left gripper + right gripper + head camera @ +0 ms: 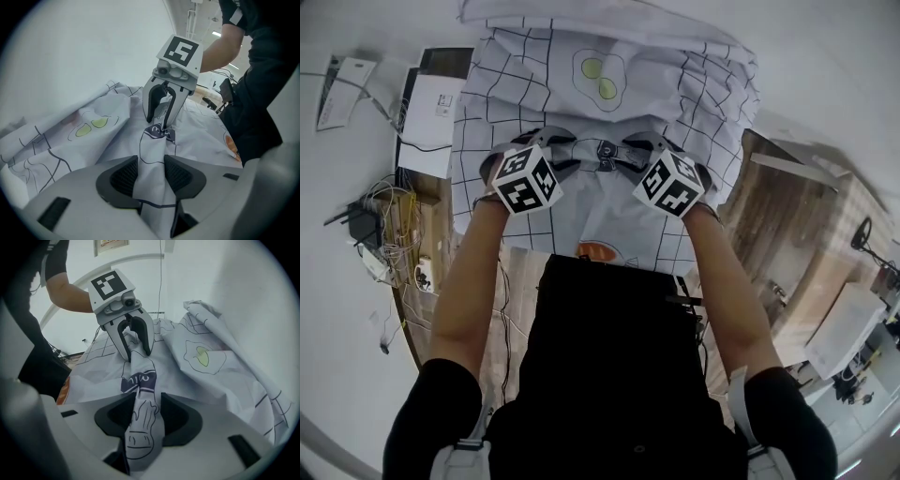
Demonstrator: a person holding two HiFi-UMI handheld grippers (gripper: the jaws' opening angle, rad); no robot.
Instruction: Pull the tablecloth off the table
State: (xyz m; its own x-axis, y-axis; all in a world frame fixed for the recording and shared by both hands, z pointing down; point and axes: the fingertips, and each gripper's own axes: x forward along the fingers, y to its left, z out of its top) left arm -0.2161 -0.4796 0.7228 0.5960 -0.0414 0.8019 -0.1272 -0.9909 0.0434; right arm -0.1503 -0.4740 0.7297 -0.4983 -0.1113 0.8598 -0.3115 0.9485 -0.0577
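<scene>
Left gripper (151, 172) and right gripper (146, 416) each clamp only a thin tablecloth (609, 117) fold; a sharp tug may slip it out.

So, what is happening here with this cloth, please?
A person holds a gripper in each hand and is handling the white checked tablecloth. The left gripper and the right gripper face each other over the middle of the cloth. Each has its jaws closed on a pinched-up fold of it. The cloth lies creased and bunched, heaped toward the far side, and it is not yet pulled off. Some bare wood shows at the right.
</scene>
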